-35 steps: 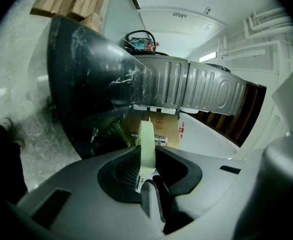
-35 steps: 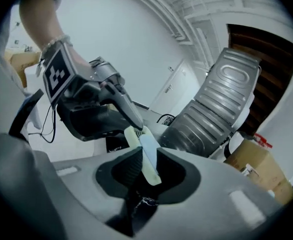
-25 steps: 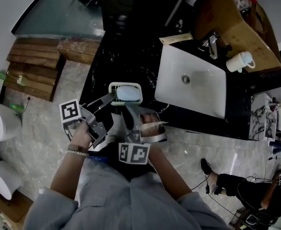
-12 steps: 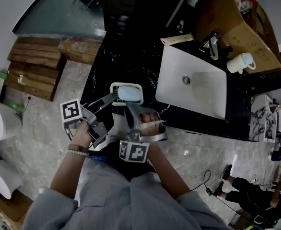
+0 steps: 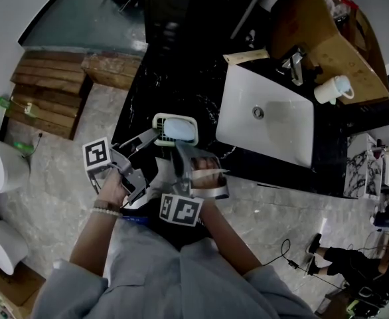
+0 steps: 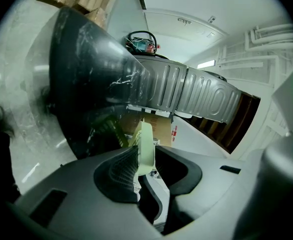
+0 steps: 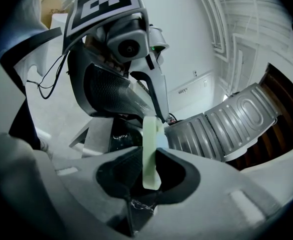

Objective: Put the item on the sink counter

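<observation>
At the left, one stack of wooden planks point(image 5: 48, 92) lies on the floor, at 10 o'clock from the hands. There are two grippers, and both hold the same thing. The left gripper point(image 5: 149, 138) carries one marker cube point(image 5: 97, 153), and its two pads pinch the pale green rim of the one soap dish point(image 5: 174, 129) at the dish's 9 o'clock side. In the left gripper view this rim stands on edge between the pads. One pale blue bar point(image 5: 180, 128) lies in the dish.

The right gripper point(image 5: 180, 153) comes from 6 o'clock. Its two pads also press on the rim of the dish, with no gap showing.

The dish is at the near edge of the black counter point(image 5: 174, 78), at 8 o'clock from the one white basin point(image 5: 267, 115). I cannot tell if it rests on the counter. One faucet point(image 5: 293, 62) stands at 1 o'clock of the basin, and one white mug point(image 5: 332, 88) at 2 o'clock.
</observation>
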